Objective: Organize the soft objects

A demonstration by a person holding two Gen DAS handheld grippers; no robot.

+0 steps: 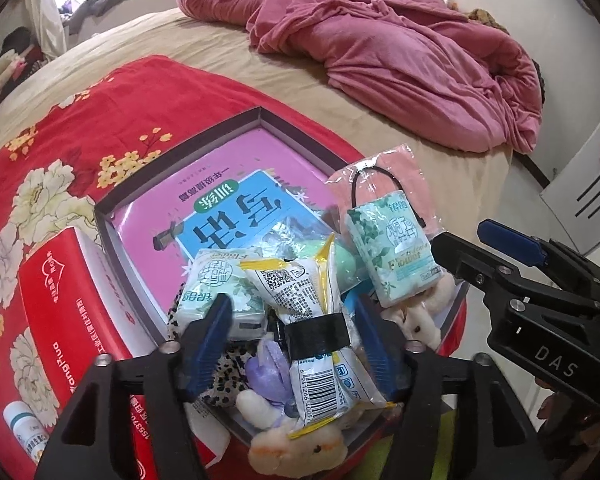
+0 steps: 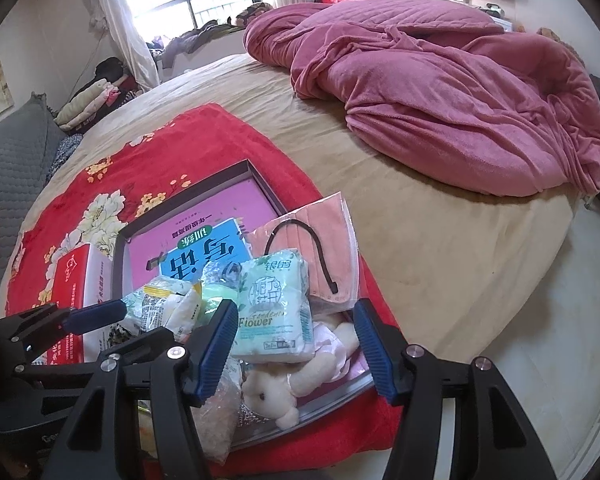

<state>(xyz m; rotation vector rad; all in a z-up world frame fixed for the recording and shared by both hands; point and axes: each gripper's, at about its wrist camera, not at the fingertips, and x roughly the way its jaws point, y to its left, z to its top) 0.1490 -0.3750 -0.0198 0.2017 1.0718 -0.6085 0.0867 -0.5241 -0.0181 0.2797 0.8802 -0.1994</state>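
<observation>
A shallow dark-rimmed box (image 1: 180,152) lies on a red floral blanket (image 1: 112,112) on the bed, with a pink and blue book (image 1: 228,208) inside. Soft items are piled at its near end: a white snack pack with a black band (image 1: 316,320), green tissue packs (image 1: 224,288) (image 1: 392,248), a bagged pink mask (image 2: 324,240) and cream plush toys (image 2: 276,392). My left gripper (image 1: 296,344) is open, its fingers either side of the banded pack. My right gripper (image 2: 296,344) is open around the "Flower" tissue pack (image 2: 276,312).
A red tissue box (image 1: 60,320) stands left of the dark box, with a small white bottle (image 1: 20,424) near it. A crumpled pink quilt (image 2: 440,92) covers the far right of the bed. Tan sheet (image 2: 440,248) lies between. The floor is at right.
</observation>
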